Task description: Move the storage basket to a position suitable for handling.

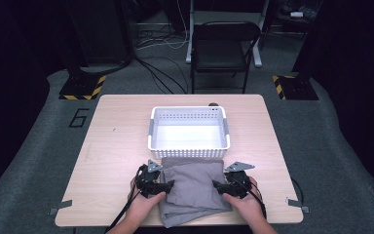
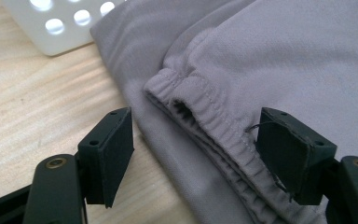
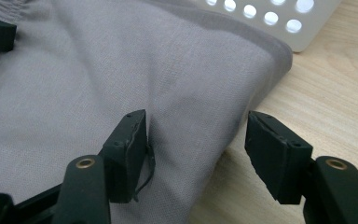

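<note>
My left gripper [image 1: 168, 185] sits at the left edge of the folded grey garment [image 1: 193, 187], which lies on the tabletop [image 1: 112, 146] near its front edge, just in front of the white basket [image 1: 189, 127]. In the left gripper view my jaws stand apart, one over bare wood, the other over the cloth, with the elastic waistband [image 2: 205, 121] between them, unpinched. My right gripper [image 1: 219, 186] is at the garment's right edge; its jaws are apart too, straddling the folded edge [image 3: 242, 116], one on the fabric, one over the wood, not clamped.
</note>
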Available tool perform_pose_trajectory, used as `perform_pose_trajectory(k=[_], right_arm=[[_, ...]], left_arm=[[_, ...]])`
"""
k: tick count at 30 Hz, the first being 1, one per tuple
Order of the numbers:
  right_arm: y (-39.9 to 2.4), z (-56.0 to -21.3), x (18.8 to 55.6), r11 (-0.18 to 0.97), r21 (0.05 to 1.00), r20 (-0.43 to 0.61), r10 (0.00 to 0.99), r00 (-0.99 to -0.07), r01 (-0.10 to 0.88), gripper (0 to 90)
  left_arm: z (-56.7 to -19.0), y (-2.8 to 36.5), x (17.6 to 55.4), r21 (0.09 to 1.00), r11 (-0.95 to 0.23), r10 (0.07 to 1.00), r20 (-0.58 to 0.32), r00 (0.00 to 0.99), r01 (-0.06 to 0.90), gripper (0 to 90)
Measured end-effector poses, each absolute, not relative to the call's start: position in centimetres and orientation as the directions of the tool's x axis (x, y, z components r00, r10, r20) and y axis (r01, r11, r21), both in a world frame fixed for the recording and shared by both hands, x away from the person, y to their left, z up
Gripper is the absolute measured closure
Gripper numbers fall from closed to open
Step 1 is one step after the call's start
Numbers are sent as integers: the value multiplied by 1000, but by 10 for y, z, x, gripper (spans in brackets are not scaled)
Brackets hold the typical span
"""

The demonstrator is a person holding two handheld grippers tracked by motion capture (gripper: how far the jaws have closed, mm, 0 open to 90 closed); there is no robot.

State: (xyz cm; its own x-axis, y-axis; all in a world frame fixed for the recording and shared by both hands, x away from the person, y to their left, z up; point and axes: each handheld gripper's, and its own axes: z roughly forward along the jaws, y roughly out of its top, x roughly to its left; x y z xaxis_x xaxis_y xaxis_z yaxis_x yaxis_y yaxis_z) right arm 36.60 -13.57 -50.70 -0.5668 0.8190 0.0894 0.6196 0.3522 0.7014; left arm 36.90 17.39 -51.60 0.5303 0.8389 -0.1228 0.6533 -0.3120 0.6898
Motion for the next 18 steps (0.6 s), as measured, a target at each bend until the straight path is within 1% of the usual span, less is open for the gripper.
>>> perform_pose_trajectory(k=[4, 5, 6, 7, 8, 10, 13, 17, 18], right_arm=[[-135, -508, 367, 363, 702, 79, 816, -573, 613, 383], [-135, -508, 367, 363, 701, 79, 816, -573, 614, 383], [-135, -508, 367, 362, 702, 80, 816, -573, 613, 382], [-135, -508, 367, 362, 702, 80, 816, -573, 613, 382], [-135, -508, 367, 362, 702, 81, 815, -573, 613, 381], [-135, -508, 367, 355, 702, 87, 818, -569, 618, 379], [-135, -508, 367, 356, 701, 86, 818, -569, 617, 378], [-135, -509, 366, 345, 697, 99, 822, -561, 628, 377], [-134, -509, 366, 349, 699, 96, 820, -564, 625, 377]], left_arm=[[-517, 174, 369, 683, -340, 831, -103, 546, 646, 268], [-518, 172, 368, 690, -331, 834, -106, 542, 644, 268], [-517, 172, 368, 683, -349, 830, -92, 549, 641, 271], [-518, 170, 367, 692, -332, 837, -97, 538, 641, 274], [-518, 170, 365, 689, -358, 831, -73, 551, 631, 279], [-518, 167, 364, 694, -373, 825, -56, 563, 616, 330], [-518, 165, 362, 697, -369, 827, -55, 559, 614, 376], [-517, 166, 362, 701, -362, 822, -70, 565, 614, 462], [-518, 165, 361, 706, -333, 833, -90, 546, 625, 486]])
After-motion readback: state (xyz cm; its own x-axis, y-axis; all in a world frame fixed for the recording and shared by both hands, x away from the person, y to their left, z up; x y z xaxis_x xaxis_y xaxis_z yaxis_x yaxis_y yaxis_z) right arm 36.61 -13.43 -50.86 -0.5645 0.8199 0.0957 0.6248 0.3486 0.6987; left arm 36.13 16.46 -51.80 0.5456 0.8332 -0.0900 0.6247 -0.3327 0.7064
